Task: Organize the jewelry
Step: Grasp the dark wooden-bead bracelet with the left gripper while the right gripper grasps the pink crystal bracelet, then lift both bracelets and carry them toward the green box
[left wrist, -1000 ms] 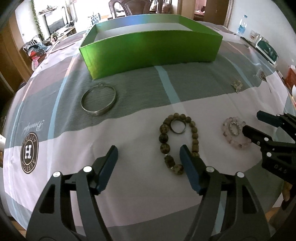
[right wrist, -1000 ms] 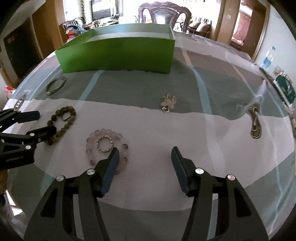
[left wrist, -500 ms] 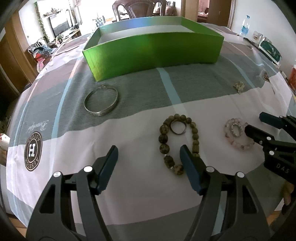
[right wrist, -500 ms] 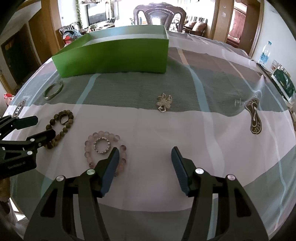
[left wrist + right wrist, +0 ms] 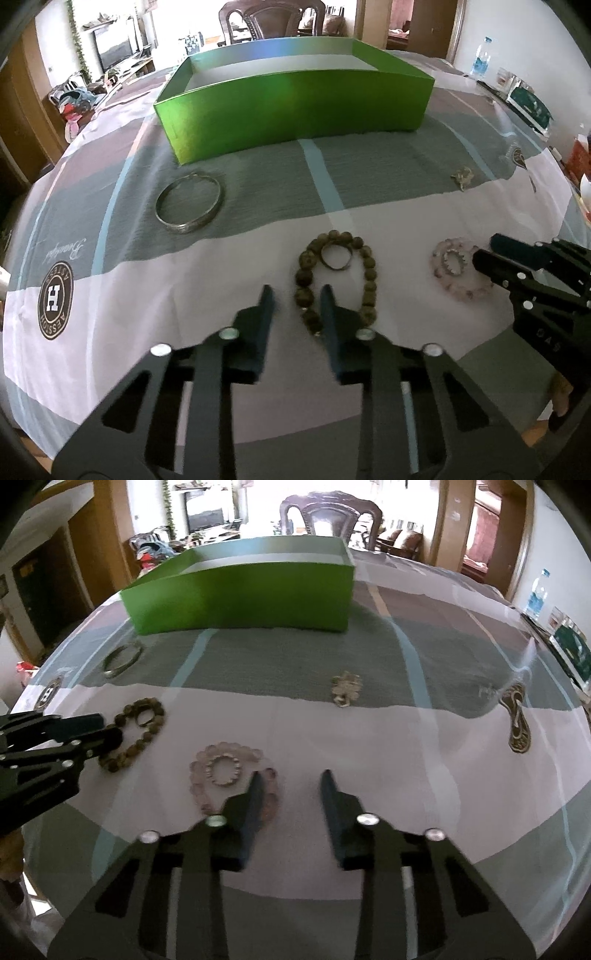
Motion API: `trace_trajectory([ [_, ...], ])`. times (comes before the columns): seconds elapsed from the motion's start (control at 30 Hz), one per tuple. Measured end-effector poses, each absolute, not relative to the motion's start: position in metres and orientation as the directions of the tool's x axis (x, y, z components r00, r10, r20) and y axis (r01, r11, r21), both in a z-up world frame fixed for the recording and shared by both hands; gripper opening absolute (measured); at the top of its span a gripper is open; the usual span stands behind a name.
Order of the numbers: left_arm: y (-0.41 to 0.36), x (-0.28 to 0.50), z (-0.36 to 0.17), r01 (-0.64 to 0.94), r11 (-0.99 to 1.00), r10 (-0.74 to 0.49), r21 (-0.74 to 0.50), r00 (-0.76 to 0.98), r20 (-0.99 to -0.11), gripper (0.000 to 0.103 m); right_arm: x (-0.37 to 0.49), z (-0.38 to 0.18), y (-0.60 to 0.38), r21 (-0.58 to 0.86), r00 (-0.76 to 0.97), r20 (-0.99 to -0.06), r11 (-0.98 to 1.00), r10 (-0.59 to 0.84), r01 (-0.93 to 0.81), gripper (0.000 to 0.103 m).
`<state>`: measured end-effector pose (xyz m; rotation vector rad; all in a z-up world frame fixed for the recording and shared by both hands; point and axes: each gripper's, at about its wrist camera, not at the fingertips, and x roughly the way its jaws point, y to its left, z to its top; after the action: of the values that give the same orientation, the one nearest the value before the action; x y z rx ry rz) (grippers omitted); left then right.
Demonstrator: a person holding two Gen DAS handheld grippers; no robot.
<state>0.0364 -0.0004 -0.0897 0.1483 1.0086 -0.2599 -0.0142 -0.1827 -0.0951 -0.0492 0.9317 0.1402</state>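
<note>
The brown bead bracelet [image 5: 338,275] lies on the worktop [image 5: 221,280] before the green box [image 5: 295,110]. Since 0.5 s ago, the left hand-held gripper [image 5: 295,301] has narrowed astride its near-left beads, likely starting a pickup; the right hand-held gripper [image 5: 290,784], also narrowed, holds nothing beside the pink bracelet [image 5: 207,771].

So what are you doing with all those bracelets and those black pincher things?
A person holds a hand-held gripper in each hand to tidy jewelry on the tablecloth. The left hand-held gripper is open by the brown bead bracelet; the right hand-held gripper is open by the pink bead bracelet. Neither holds anything. The silver bangle, a small brooch and both bracelets lie outside the green box.
</note>
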Motion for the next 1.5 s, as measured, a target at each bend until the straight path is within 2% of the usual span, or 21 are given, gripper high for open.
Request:
trace_trajectory([
  [0.1, -0.001, 0.037, -0.090, 0.286, 0.958, -0.151, -0.001, 0.504, -0.850, 0.015, -0.015, -0.095, -0.179, 0.024, 0.587, -0.802, 0.987, 0.114, -0.158, 0.013],
  [0.17, -0.001, 0.038, -0.089, 0.284, 0.959, -0.152, -0.003, 0.504, -0.850, 0.015, -0.015, -0.095, -0.178, 0.026, 0.587, -0.801, 0.987, 0.116, -0.160, 0.011],
  [0.37, -0.003, 0.035, -0.090, 0.279, 0.960, -0.139, 0.011, 0.513, -0.847, 0.016, -0.016, -0.095, -0.175, 0.017, 0.587, -0.803, 0.987, 0.108, -0.159, 0.011],
  [0.5, -0.002, 0.036, -0.090, 0.266, 0.964, -0.122, 0.025, 0.522, -0.844, 0.025, -0.016, -0.095, -0.172, -0.003, 0.589, -0.802, 0.987, 0.093, -0.160, 0.011],
  [0.63, 0.000, 0.038, -0.090, 0.264, 0.964, -0.129, 0.015, 0.519, -0.845, 0.026, -0.015, -0.096, -0.174, 0.015, 0.588, -0.801, 0.987, 0.108, -0.160, 0.011],
  [0.67, 0.001, 0.038, -0.090, 0.264, 0.964, -0.132, 0.011, 0.518, -0.845, 0.025, -0.015, -0.096, -0.174, 0.024, 0.586, -0.802, 0.987, 0.115, -0.161, 0.010],
  [0.7, 0.001, 0.039, -0.090, 0.269, 0.963, -0.141, 0.003, 0.515, -0.846, 0.014, -0.015, -0.096, -0.174, 0.033, 0.581, -0.804, 0.986, 0.123, -0.162, 0.008],
  [0.73, 0.001, 0.039, -0.090, 0.271, 0.963, -0.149, -0.007, 0.507, -0.849, 0.011, -0.014, -0.095, -0.174, 0.042, 0.577, -0.806, 0.985, 0.132, -0.167, 0.008],
  [0.97, 0.006, 0.038, -0.071, 0.268, 0.963, -0.182, -0.039, 0.533, -0.826, 0.011, -0.012, -0.064, -0.172, 0.078, 0.626, -0.756, 0.976, 0.191, -0.203, 0.008],
  [1.23, 0.012, 0.025, -0.031, 0.283, 0.957, -0.225, -0.056, 0.607, -0.762, 0.011, -0.012, -0.020, -0.158, 0.048, 0.703, -0.678, 0.967, 0.214, -0.249, 0.008],
  [1.5, 0.014, 0.022, -0.036, 0.285, 0.957, -0.225, -0.059, 0.594, -0.773, 0.011, -0.010, -0.035, -0.138, 0.059, 0.653, -0.715, 0.952, 0.251, -0.301, 0.008],
])
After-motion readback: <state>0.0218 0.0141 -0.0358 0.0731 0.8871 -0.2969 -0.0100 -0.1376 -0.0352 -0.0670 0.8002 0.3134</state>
